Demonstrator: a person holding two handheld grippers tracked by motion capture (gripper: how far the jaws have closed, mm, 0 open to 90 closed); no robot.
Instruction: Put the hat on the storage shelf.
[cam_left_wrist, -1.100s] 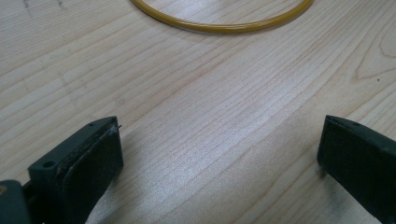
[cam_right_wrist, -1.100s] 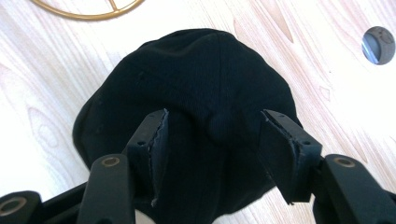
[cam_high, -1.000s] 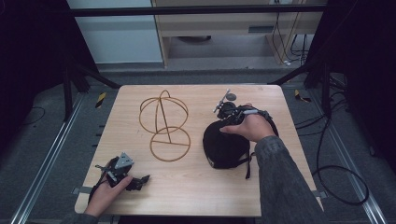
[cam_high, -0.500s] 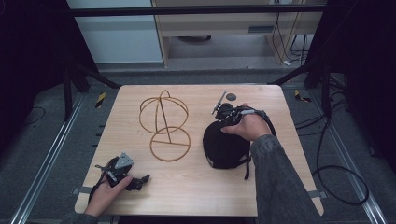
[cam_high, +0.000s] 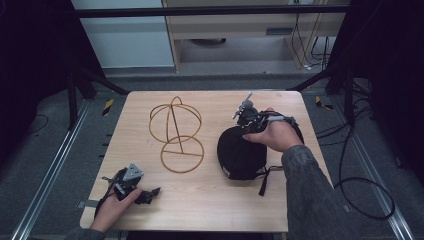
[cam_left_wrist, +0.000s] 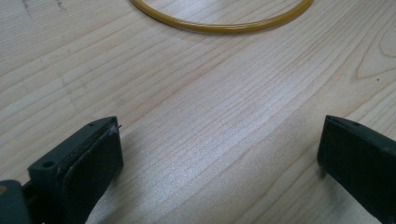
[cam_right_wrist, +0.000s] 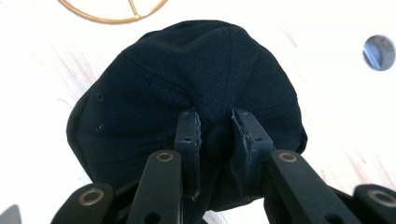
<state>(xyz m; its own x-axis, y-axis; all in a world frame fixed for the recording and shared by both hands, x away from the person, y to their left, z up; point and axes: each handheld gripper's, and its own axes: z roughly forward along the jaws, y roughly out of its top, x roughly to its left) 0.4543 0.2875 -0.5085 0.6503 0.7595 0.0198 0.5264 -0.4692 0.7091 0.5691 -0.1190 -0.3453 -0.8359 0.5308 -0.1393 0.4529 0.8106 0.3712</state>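
- My right gripper (cam_right_wrist: 215, 128) has just closed its jaws on the crown of the black cap (cam_right_wrist: 196, 88); a fold of the fabric is bunched up between the two pads, which press on it from both sides.
- In the high view my right hand (cam_high: 272, 134) sits at about 1 o'clock from the cap (cam_high: 241, 156), with the gripper (cam_high: 246, 119) at the cap's far edge.
- The cap lies on the right half of the wooden table (cam_high: 210, 200), at about 3 o'clock from the table's centre; its dark strap (cam_high: 265, 180) trails off toward 5 o'clock.
- The gold wire hat stand (cam_high: 176, 134) is at about 9 o'clock from the cap, near it but not touching: a flat ring as base, a rounded cage of hoops above it.
- In the right gripper view the stand's ring (cam_right_wrist: 114, 11) shows at 11 o'clock beyond the cap.
- My left gripper (cam_high: 145, 194) rests on the table at the near left, around 7 o'clock from the stand and well apart from the cap.
- Its jaws are spread wide with bare wood between them; the stand's base ring (cam_left_wrist: 224, 21) lies ahead at 12 o'clock.
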